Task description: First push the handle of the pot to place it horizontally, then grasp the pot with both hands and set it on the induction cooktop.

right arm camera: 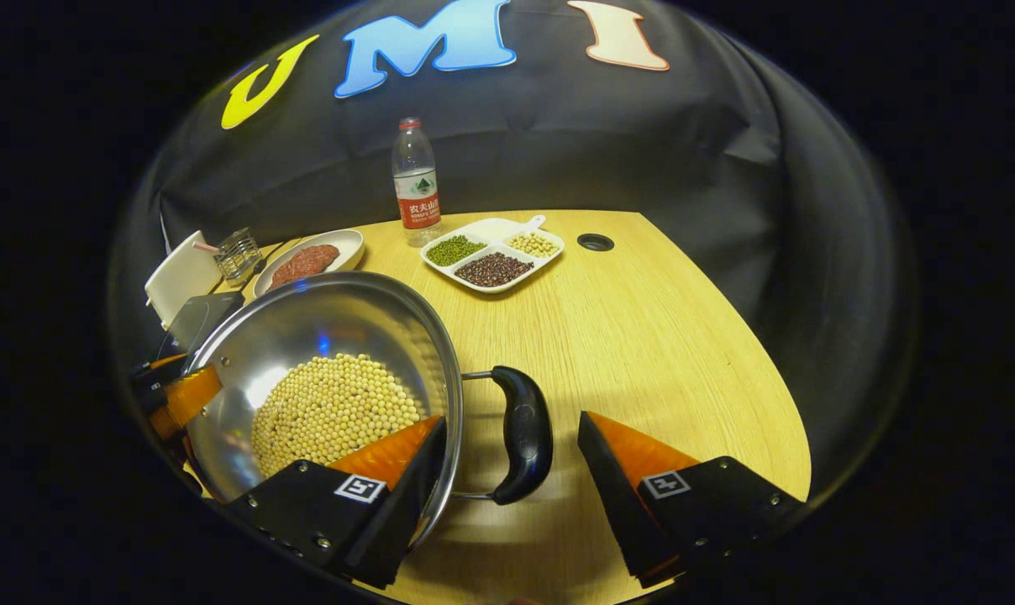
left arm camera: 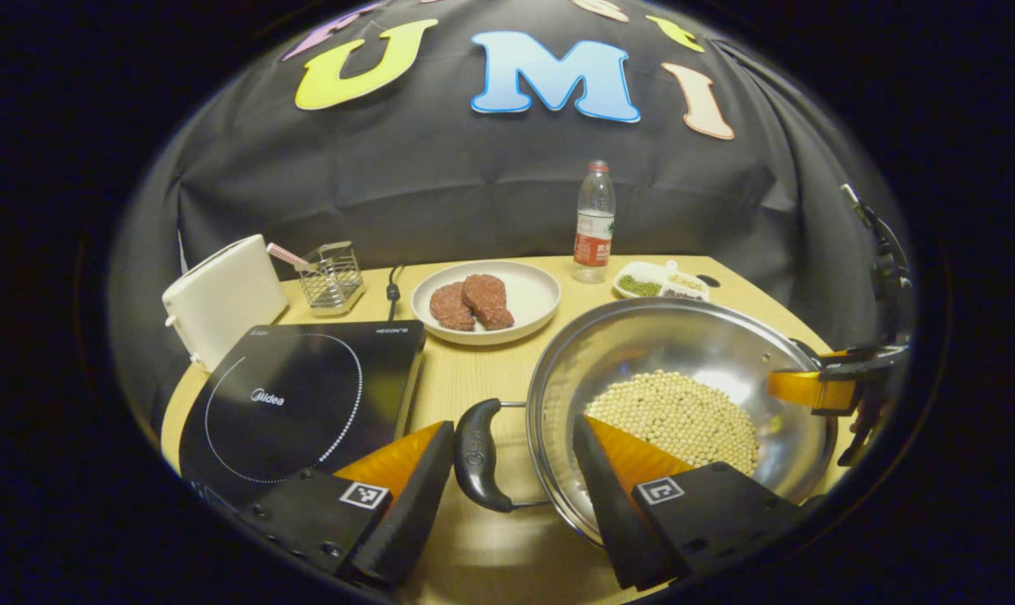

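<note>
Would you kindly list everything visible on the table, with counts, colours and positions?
pot: one, steel, holding soybeans, table centre
pot handles: two, black, either side
induction cooktop: one, black, left of pot
plate: one, white, two meat patties, behind pot
bottle: one, clear, rear
divided dish: one, white, beans, rear
toaster: one, white, far left
wire rack: one, beside toaster
left tongs: open, straddling one handle
right tongs: open, straddling the other
</note>
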A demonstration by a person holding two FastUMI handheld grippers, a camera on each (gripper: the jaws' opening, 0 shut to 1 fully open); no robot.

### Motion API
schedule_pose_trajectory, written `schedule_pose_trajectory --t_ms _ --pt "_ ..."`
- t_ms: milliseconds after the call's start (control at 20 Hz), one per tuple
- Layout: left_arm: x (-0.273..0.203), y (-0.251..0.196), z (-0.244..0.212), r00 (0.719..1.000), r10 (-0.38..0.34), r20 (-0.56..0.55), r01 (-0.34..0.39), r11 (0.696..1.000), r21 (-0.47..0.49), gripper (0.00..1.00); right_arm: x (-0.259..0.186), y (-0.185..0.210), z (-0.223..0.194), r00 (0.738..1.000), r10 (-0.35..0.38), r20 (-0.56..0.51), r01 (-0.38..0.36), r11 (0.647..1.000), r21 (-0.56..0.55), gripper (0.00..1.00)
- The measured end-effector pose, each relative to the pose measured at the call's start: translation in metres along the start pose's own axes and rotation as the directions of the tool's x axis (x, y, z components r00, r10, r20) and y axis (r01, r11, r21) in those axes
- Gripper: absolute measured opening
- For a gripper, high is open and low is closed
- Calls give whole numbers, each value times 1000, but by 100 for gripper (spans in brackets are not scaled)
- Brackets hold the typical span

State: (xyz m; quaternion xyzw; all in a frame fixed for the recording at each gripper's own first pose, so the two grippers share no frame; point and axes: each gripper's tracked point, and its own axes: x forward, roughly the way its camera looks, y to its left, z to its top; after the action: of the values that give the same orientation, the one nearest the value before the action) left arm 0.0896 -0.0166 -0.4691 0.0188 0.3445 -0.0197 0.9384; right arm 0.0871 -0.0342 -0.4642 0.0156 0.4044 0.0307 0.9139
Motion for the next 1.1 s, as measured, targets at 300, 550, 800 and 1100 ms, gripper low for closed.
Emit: schedule_pose_trajectory --t_ms 300,550,800,1100 --pt "1 4 1 1000 9 -15 -9 1000 10 77 7 11 -2 998 53 -41 -54 998 -23 69" --pt "4 3 4 1000 12 -28 -11 1000 22 70 7 11 -5 996 53 -67 -53 999 7 63" --pt "-5 4 3 998 23 -57 -21 999 29 64 -1 13 -7 994 55 -92 -50 997 61 58" --pt "-27 19 21 999 -2 -46 3 1000 11 64 -30 27 4 997 30 -76 -25 998 63 58"
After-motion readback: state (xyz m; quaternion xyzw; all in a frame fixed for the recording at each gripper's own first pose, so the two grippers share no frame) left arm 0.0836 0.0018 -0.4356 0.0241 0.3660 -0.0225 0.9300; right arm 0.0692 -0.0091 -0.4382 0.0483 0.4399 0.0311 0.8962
